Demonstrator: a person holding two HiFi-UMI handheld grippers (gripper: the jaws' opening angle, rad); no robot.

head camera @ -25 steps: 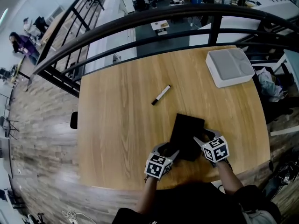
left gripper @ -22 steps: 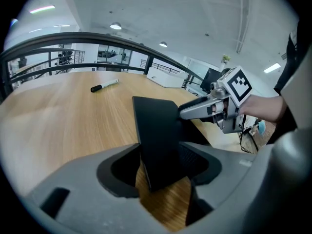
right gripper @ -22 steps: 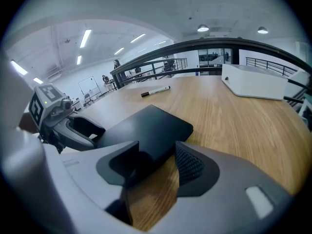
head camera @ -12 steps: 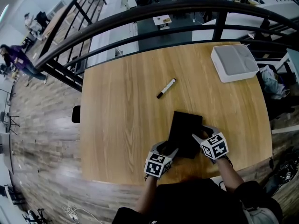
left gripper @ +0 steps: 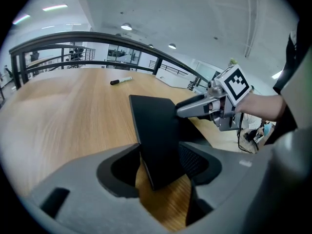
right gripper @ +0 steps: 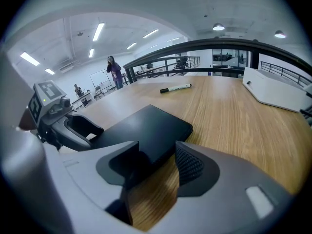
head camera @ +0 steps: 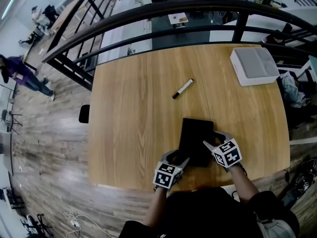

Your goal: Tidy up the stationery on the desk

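Observation:
A black notebook (head camera: 195,135) lies near the desk's front edge, its corners between my two grippers. My left gripper (head camera: 181,158) is shut on the near left corner, which fills the gap between its jaws in the left gripper view (left gripper: 161,165). My right gripper (head camera: 212,139) is shut on the notebook's right side, seen close in the right gripper view (right gripper: 156,162). A black-and-white marker pen (head camera: 183,88) lies alone farther back on the wooden desk (head camera: 133,108). I cannot tell whether the notebook (right gripper: 146,128) rests on the wood or hangs just above it.
A white-rimmed grey tray (head camera: 255,66) stands at the desk's back right corner. A dark curved railing (head camera: 148,14) runs behind the desk, with a drop to a lower floor beyond. A small black object (head camera: 84,114) lies on the floor left of the desk.
Both grippers and the notebook between them have shifted leftward across the desk, away from the tray. The pen and tray have kept their places on the desk.

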